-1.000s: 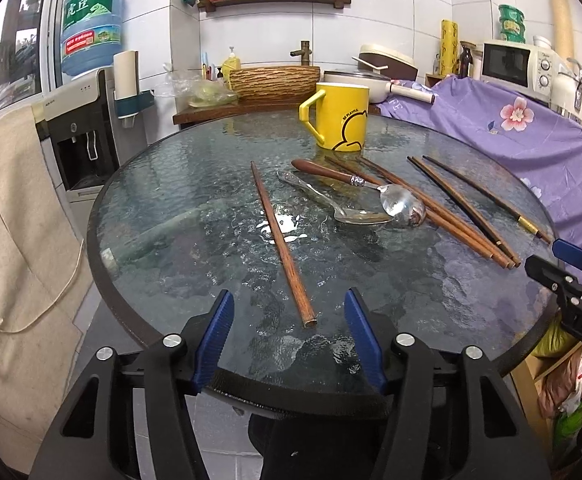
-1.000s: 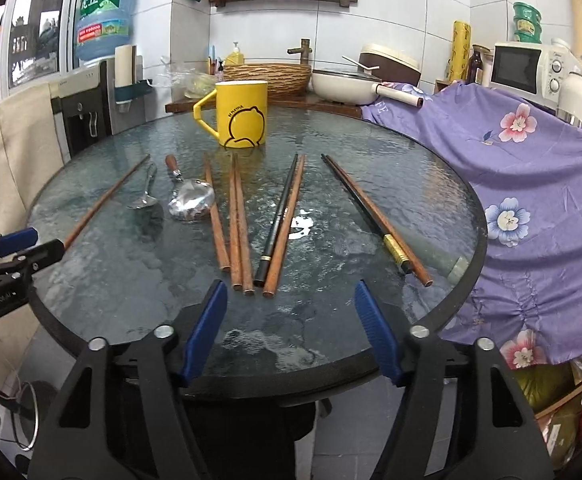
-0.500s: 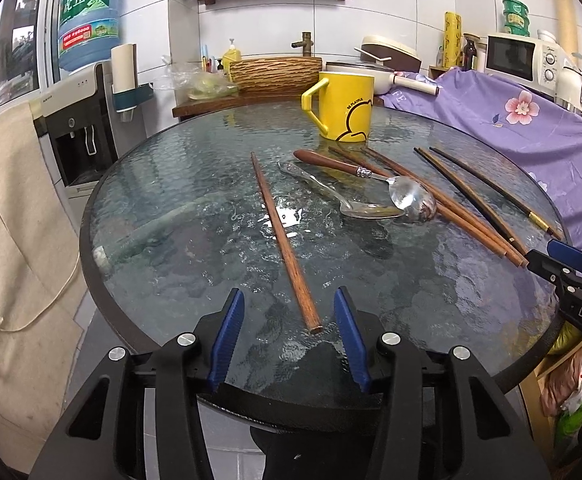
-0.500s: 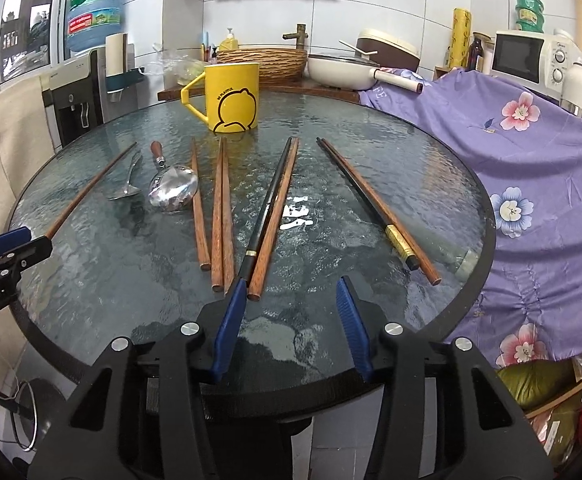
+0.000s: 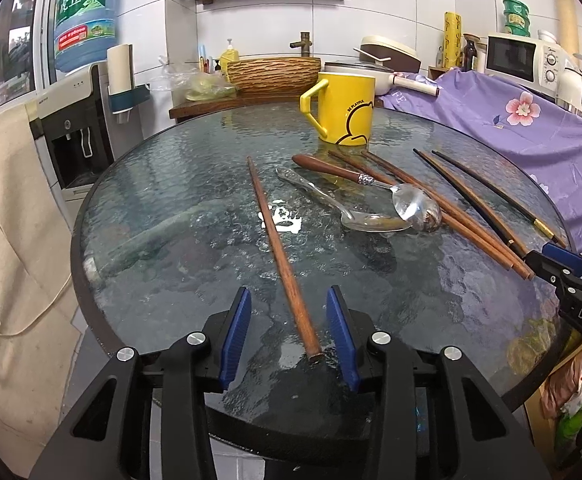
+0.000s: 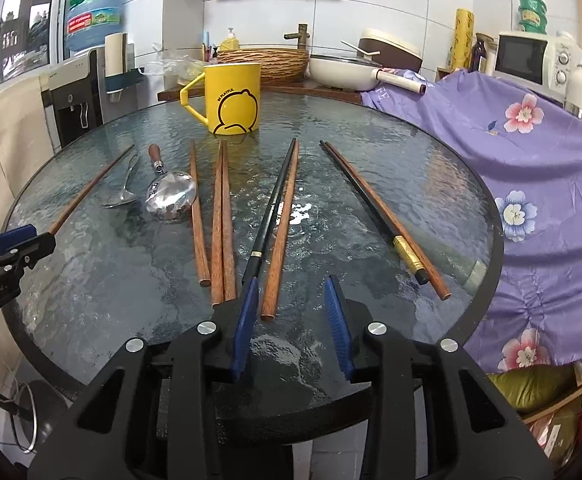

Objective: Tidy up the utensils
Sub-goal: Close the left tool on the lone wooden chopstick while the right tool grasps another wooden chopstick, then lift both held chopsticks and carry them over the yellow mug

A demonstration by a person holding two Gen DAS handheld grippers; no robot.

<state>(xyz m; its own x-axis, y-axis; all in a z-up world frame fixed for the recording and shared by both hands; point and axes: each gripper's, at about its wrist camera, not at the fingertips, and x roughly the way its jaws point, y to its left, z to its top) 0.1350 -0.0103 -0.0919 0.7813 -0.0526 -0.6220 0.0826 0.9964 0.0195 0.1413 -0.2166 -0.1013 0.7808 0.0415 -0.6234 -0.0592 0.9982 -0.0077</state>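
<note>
A yellow mug stands at the far side of the round glass table. A lone brown chopstick lies on the left; its near end sits between the fingers of my open left gripper. Two spoons lie beside it. Several brown and black chopsticks lie in the middle and right. My right gripper is open, and the near end of a brown chopstick lies between its fingers, with a black one by the left finger. The mug also shows in the right wrist view.
A purple flowered cloth covers the counter to the right. A water dispenser and beige cloth stand on the left. A basket, a pan and a microwave are behind the table.
Both grippers have moved forward and lower over the table and narrowed their opening. Chopstick ends now lie between the fingers of each.
</note>
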